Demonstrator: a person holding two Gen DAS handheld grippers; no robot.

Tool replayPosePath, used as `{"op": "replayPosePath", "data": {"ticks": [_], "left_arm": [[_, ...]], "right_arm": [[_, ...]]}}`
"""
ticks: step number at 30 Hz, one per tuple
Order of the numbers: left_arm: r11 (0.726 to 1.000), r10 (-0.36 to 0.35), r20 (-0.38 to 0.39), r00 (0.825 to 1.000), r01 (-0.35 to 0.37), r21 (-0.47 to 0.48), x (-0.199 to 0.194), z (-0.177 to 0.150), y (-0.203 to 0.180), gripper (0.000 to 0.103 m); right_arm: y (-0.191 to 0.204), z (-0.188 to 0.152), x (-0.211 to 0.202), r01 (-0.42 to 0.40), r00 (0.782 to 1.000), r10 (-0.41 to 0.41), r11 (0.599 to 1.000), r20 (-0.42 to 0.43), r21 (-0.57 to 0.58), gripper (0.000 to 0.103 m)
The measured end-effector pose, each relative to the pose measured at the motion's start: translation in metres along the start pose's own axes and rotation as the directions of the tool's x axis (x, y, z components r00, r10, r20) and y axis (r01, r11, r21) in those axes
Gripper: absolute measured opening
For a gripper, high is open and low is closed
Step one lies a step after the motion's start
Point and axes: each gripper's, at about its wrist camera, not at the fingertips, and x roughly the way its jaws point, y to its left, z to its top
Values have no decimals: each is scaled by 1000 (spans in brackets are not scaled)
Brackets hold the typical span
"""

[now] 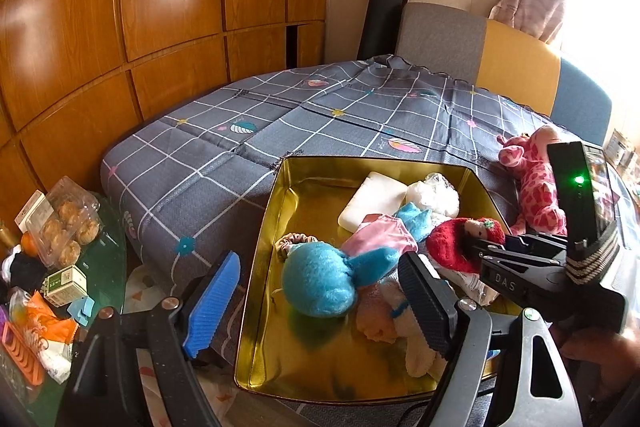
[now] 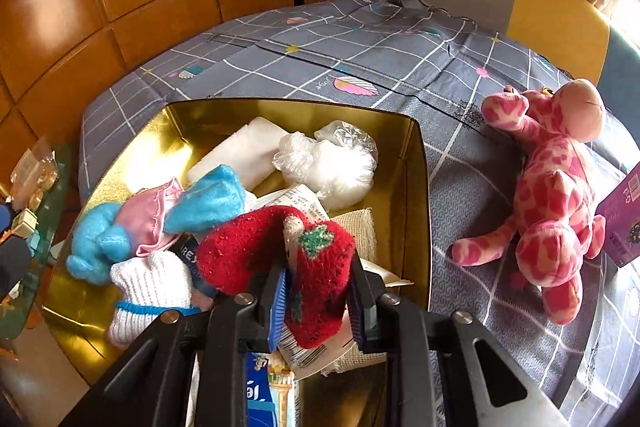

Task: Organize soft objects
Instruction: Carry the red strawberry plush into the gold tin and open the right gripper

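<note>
Our right hand-held gripper is clamped on the red strawberry sock, held over the near right part of the gold tin on the bed. Our left hand-held gripper gapes wide, holding nothing, with the blue plush lying ahead of it between its fingers. To the right of our right one lies the pink giraffe.

Both wrist views above gold tin.
</note>
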Motion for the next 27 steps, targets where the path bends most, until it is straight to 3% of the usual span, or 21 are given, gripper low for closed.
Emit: {"op": "replayPosePath", "data": {"ticks": [10, 15, 18, 27], "left_arm": [[1000, 5, 15, 1000, -5, -4, -4, 1, -1, 89], [1000, 6, 27, 1000, -6, 0, -8, 1, -4, 93], [1000, 3, 30, 1000, -3, 1, -10, 1, -5, 94], [1000, 4, 45, 999, -4, 8, -16, 0, -12, 102]], "right_arm": [[-8, -19, -18, -50, 998, 48, 996, 28, 71, 43], [-10, -28, -29, -20, 999, 17, 997, 45, 73, 49], [-11, -34, -36, -4, 998, 0, 997, 60, 72, 58], [-12, -55, -64, 126, 983, -139, 986, 121, 106, 58]]}}
